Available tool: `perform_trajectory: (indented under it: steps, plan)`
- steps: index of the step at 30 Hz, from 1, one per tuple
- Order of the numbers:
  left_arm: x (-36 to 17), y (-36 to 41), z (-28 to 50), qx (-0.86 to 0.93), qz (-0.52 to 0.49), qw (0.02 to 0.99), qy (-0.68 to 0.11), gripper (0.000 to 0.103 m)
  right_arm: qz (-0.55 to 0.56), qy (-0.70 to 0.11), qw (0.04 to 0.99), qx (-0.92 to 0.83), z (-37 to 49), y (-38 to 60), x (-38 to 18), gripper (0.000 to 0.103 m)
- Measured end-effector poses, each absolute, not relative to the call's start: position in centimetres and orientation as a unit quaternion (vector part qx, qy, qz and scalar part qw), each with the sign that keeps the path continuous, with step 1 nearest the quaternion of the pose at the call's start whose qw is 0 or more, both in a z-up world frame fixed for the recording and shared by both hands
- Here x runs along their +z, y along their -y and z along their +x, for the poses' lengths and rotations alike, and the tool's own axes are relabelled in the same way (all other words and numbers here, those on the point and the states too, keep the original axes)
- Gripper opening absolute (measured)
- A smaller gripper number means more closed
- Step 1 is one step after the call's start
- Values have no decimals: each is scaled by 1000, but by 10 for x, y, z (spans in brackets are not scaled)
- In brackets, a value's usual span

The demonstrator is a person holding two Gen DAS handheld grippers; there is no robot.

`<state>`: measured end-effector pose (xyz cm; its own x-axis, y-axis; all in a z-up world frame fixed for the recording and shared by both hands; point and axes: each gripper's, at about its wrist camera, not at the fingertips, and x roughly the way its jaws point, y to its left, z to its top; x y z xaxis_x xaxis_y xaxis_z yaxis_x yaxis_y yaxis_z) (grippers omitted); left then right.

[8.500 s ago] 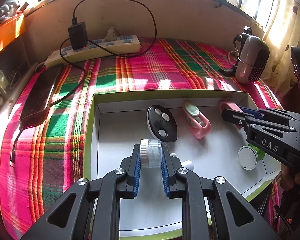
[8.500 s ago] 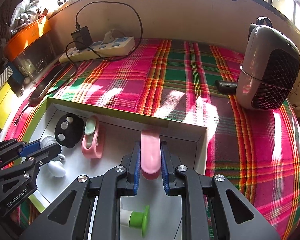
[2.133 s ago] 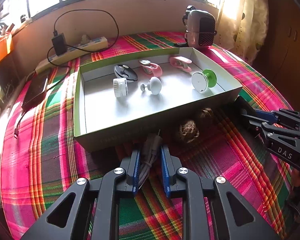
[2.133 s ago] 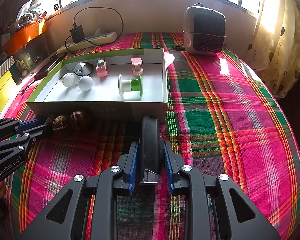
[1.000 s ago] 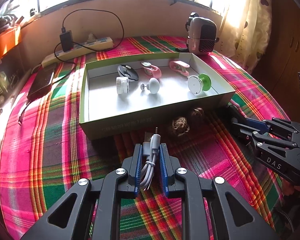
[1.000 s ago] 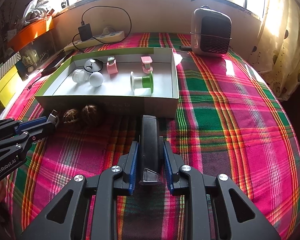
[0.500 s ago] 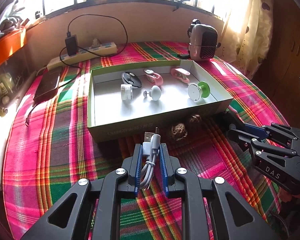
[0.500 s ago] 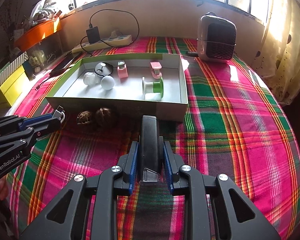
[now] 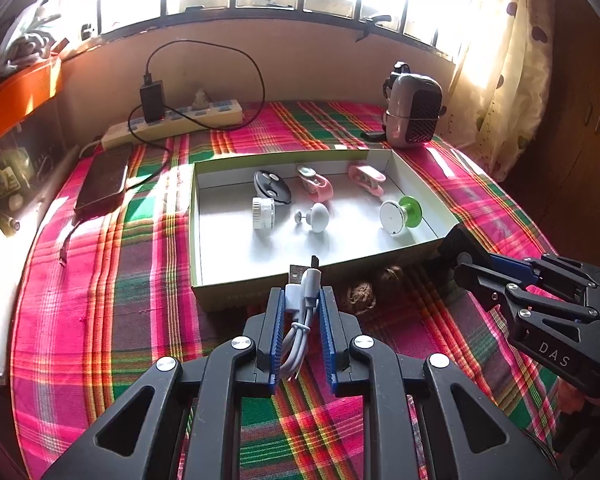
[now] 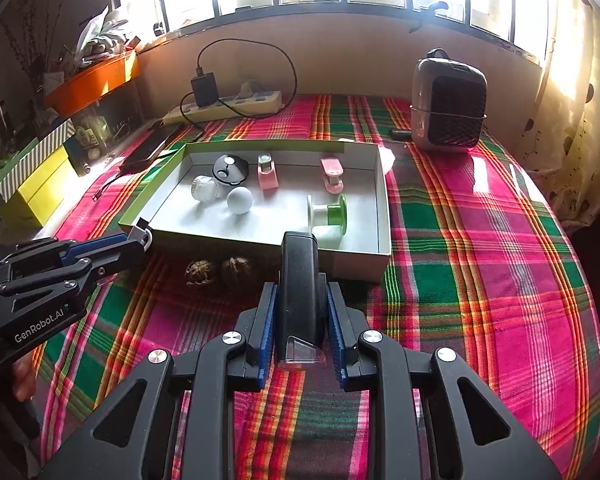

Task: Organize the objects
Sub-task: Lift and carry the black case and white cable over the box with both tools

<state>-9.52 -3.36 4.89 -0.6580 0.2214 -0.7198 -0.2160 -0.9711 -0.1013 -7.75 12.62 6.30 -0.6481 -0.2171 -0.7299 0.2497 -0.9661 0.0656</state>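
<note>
Between the blue pads of the left gripper (image 9: 303,312) sits a bundled white USB cable (image 9: 302,300), clamped tight with its plugs poking out past the fingertips toward the near wall of the box (image 9: 236,286). The right gripper (image 10: 300,308) is clamped on a black block (image 10: 299,280) whose far end reaches just beyond the fingertips, up to the box wall. Ahead of both pairs of fingers, 2 brown balls (image 10: 220,272) lie on the plaid cloth (image 10: 480,280) against the box, which holds 6 small items.
</note>
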Motion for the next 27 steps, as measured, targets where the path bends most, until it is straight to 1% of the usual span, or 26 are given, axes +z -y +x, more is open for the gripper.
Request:
perform_trajectory:
  steps: [15, 27]
  plan:
    - [52, 39, -130, 910, -399, 110, 20, 15, 396, -21, 141, -907, -132, -116, 79, 25]
    - [38, 36, -154, 904, -415, 101, 16, 15, 418, -25, 145, -896, -192, -102, 67, 25]
